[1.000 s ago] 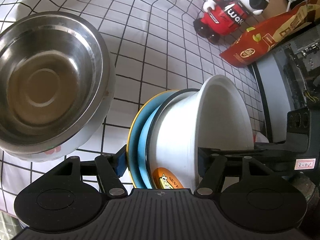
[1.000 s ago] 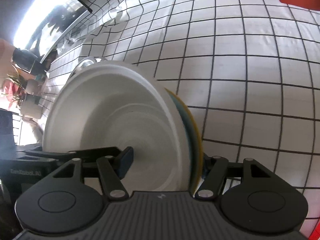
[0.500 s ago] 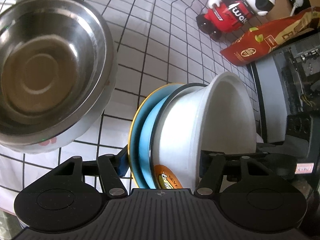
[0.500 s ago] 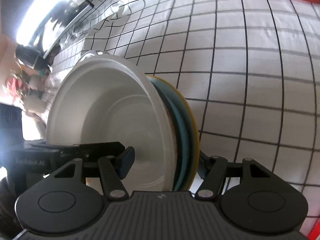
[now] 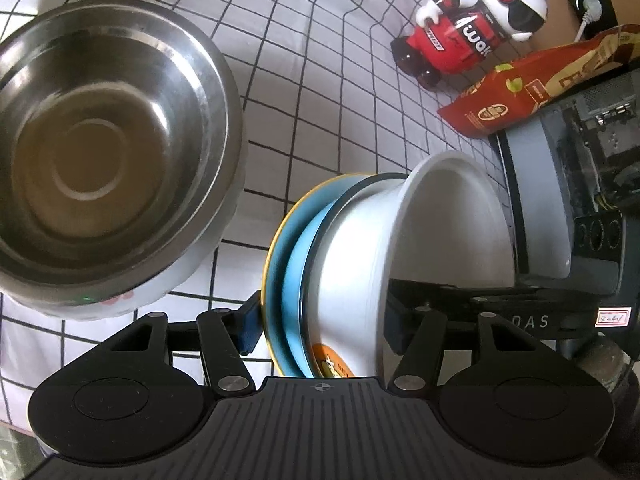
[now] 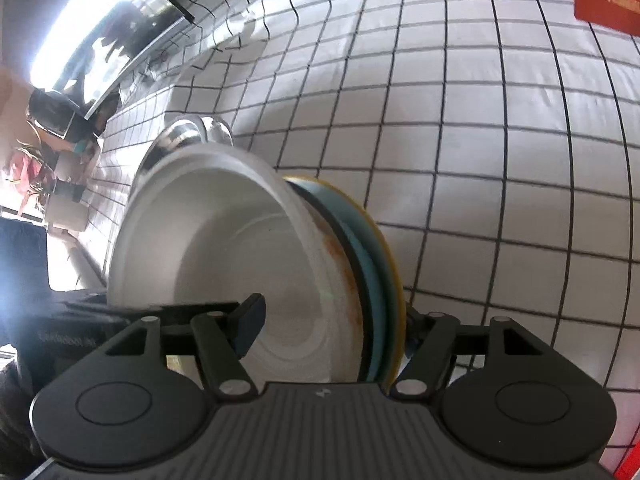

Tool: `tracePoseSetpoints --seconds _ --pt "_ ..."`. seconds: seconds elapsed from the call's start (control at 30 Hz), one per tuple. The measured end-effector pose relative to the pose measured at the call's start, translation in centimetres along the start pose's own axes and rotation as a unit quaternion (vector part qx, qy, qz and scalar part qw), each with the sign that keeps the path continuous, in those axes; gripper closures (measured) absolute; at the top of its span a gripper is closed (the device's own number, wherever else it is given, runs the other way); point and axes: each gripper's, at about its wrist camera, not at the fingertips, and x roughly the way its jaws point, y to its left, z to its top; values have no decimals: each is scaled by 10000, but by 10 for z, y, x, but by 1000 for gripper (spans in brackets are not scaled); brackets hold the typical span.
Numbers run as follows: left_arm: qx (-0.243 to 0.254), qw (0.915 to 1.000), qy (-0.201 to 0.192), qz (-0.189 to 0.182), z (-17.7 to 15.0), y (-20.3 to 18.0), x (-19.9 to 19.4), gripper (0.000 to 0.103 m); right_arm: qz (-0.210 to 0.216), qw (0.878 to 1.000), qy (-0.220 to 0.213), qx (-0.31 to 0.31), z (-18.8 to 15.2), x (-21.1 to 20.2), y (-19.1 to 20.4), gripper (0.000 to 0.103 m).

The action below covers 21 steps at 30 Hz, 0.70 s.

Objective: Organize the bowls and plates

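Stack: a white bowl (image 5: 404,248), smooth and deep, is nested on a blue plate (image 5: 292,276) with a yellow rim; the set is held on edge above the cloth (image 5: 320,92).
Left gripper (image 5: 320,326): spread wide, with the stack gripped between its pads.
Right gripper (image 6: 332,322): one pad sits inside the bowl, the other behind the plate; its jaws have just been opening and contact cannot be told.
Steel bowl (image 5: 104,148): round, shiny, upright at left.
Cloth: white, black-gridded, wrinkled.
Toy (image 5: 468,28): glossy red-and-white figure, far right.

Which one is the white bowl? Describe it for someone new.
On the checked tablecloth, right of the big steel bowl, a stack stands on edge. The white bowl is its outermost, deepest piece, beside the blue plate.
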Motion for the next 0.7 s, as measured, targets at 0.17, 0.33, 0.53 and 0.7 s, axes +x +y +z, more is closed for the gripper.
tracePoseSetpoints --seconds 0.17,0.33,0.53,0.7 --pt "75 9999 55 87 1 -6 5 40 -32 10000 45 -23 0 2 -1 35" --pt "171 9994 117 262 2 -12 10 39 -34 9999 76 60 -4 3 -6 38" --pt "157 9992 122 360 2 -14 12 39 30 9999 79 137 -6 4 -10 39" --pt "246 9984 148 489 2 -19 14 39 49 9998 81 183 -8 5 -12 40"
